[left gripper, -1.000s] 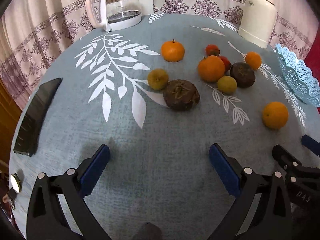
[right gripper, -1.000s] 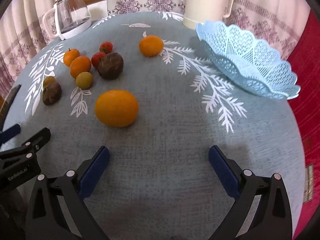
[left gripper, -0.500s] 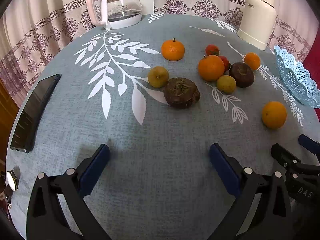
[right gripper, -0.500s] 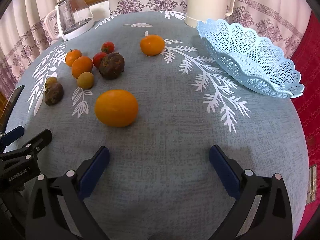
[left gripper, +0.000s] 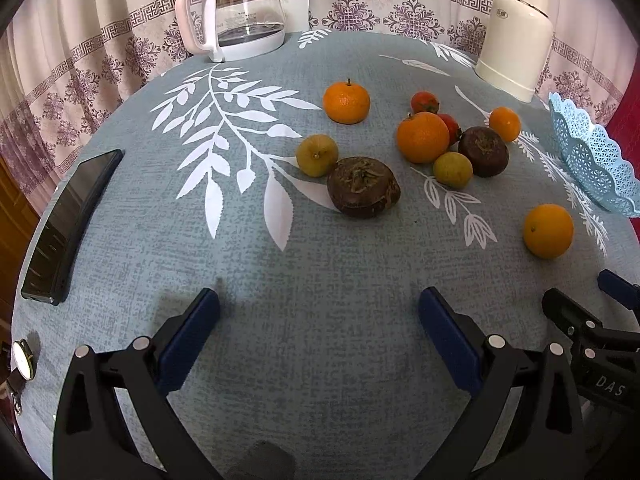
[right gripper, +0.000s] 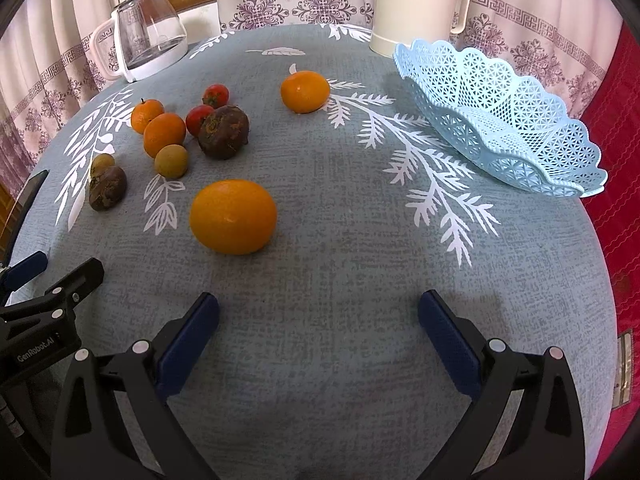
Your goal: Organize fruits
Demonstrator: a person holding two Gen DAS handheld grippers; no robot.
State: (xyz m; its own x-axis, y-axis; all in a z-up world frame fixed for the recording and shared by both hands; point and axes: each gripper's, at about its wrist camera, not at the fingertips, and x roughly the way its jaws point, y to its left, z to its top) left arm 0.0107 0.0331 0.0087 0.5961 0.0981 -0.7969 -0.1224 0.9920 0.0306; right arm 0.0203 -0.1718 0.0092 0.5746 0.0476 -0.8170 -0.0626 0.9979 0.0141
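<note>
Only the left wrist view shows the whole phone point(left gripper: 68, 228); the right shows the basket's point(right gripper: 500, 112) full lattice; four oranges, two tomatoes, two green fruits, two dark fruits lie on the counter point(right gripper: 320, 280); left gripper point(left gripper: 319, 332) and right gripper point(right gripper: 319, 332) fingers released, empty.

Your two wrist cameras, low over the near table edge, facing across it.
Your left view looks from the left, your right from the right; both share the large orange point(left gripper: 548, 231) point(right gripper: 233, 216) and blue basket point(left gripper: 592, 160) point(right gripper: 500, 120).
</note>
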